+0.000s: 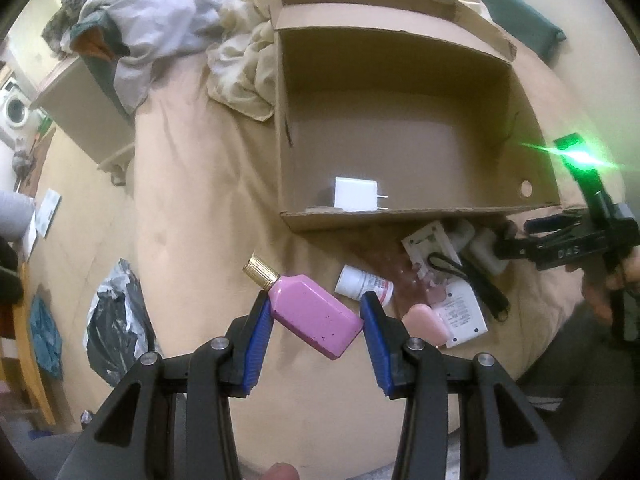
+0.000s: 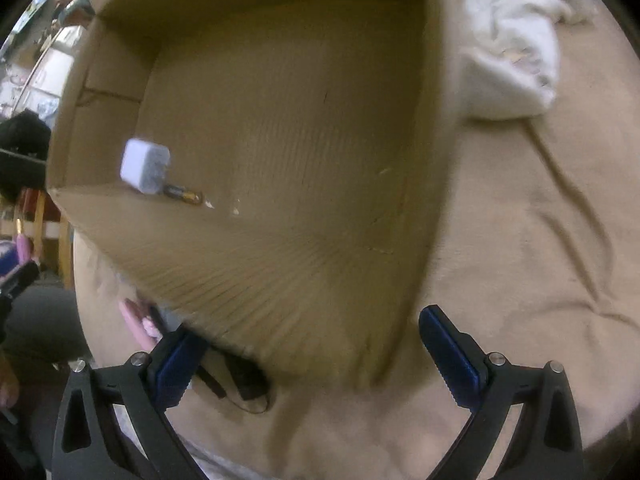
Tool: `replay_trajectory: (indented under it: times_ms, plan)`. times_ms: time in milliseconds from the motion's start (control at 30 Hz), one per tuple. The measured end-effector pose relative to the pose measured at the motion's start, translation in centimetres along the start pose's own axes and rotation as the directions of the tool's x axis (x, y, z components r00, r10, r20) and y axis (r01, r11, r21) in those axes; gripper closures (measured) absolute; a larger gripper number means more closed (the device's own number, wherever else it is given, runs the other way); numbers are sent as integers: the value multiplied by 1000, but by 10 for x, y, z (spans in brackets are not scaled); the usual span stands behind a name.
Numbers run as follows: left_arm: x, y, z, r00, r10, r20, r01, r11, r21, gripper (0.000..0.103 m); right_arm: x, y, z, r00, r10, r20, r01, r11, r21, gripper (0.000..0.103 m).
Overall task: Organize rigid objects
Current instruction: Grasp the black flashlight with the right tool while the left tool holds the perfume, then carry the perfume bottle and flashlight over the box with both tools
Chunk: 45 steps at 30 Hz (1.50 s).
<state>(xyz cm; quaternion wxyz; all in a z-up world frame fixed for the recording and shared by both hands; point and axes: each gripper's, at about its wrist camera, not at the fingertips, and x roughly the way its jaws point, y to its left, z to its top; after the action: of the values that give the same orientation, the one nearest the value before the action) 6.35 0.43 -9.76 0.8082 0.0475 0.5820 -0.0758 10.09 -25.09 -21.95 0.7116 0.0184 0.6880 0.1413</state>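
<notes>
Cardboard box (image 1: 400, 128) lies open on the bed, holding only a white charger (image 1: 356, 194) and a small battery (image 2: 184, 194) near its front wall. Pink bottle (image 1: 316, 316) lies flat between the left gripper (image 1: 316, 320) pads, which touch its sides, gold cap up-left, long axis diagonal; I'd grip firmly mid-body, then lift over the rim. Right gripper (image 2: 316, 356) gapes wide, empty, beside the box.

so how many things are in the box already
2: a white charger by the near-left corner of the box, and a small battery lying right beside it. More may be hidden.
</notes>
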Motion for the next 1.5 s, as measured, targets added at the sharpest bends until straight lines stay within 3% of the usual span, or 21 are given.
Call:
replay_trajectory:
  times_ms: [167, 267, 800, 1000, 1133, 1300, 1500]
  plan:
    - [1, 2, -1, 1000, -2, -6, 2, 1000, -5, 62, 11, 3, 6, 1000, -2, -8, 2, 999, -34, 0]
    - [2, 1, -1, 1000, 7, -6, -7, 1000, 1, 62, 10, 2, 6, 1000, 13, -1, -13, 1000, -27, 16]
    - [2, 4, -2, 999, 50, 0, -50, 999, -15, 62, -22, 26, -21, 998, -53, -17, 52, 998, -47, 16]
    - [-17, 9, 0, 999, 33, 41, -31, 999, -42, 62, -76, 42, -48, 995, -13, 101, 24, 993, -113, 16]
    - [-41, 2, 16, 994, 14, 110, -9, 999, -50, 62, -110, 58, -64, 969, 22, 245, 19, 986, -164, 16]
    - [-61, -11, 49, 983, 7, 182, -4, 1000, -18, 62, -144, 74, -39, 921, 58, 386, 15, 983, -184, 16]
    - [-50, -28, 81, 979, 26, 202, -34, 999, 34, 62, -149, 82, -18, 871, 56, 488, 21, 988, -152, 16]
